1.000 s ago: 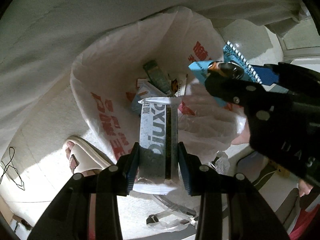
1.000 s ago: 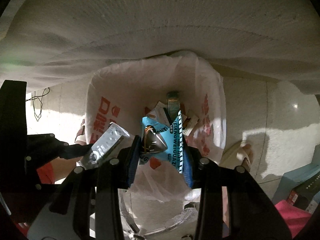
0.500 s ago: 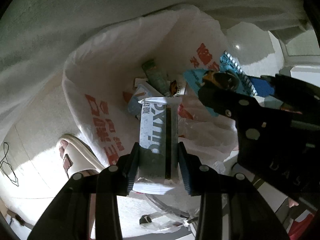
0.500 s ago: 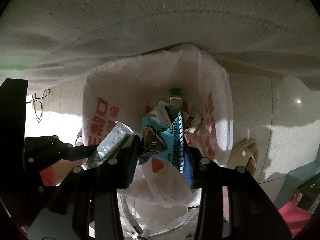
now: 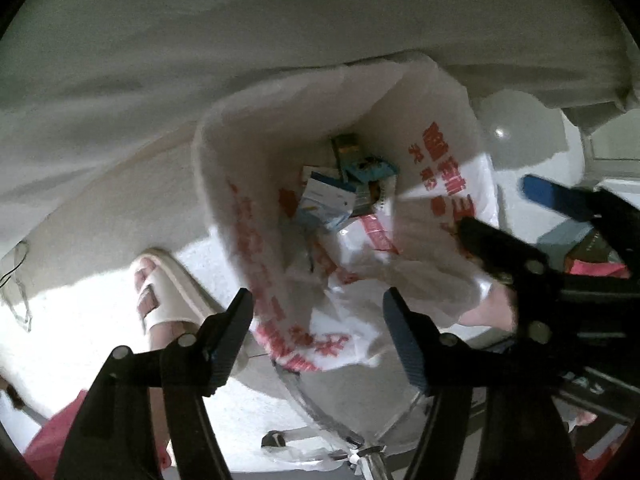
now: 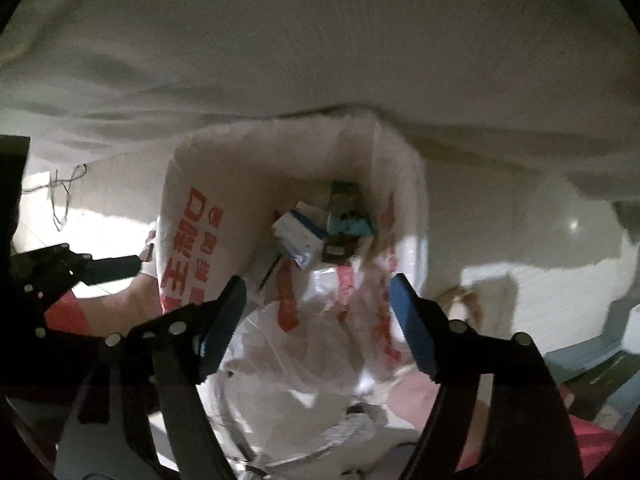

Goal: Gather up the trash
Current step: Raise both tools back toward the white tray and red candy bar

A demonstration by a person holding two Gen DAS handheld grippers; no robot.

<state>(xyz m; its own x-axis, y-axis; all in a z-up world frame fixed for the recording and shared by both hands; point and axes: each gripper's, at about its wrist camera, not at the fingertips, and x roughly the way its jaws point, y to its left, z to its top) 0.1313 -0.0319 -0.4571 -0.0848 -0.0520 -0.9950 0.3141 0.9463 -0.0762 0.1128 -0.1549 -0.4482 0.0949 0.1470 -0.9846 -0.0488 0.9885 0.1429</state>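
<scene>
Fingers of left gripper point(image 5: 318, 306) and right gripper point(image 6: 318, 294) spread, empty — trash point(image 5: 332, 196) in bag point(image 5: 436, 216) beyond tips.

Bag mouth point(image 5: 280, 128) seemingly open, cloth point(image 5: 200, 40) overhanging

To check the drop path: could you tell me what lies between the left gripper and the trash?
Only the bag's crumpled near wall, in the left wrist view, between the left gripper and the trash.

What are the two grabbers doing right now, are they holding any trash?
Left gripper: open, holding nothing, above the white plastic bag.
Right gripper: open, holding nothing, above the same bag.
</scene>
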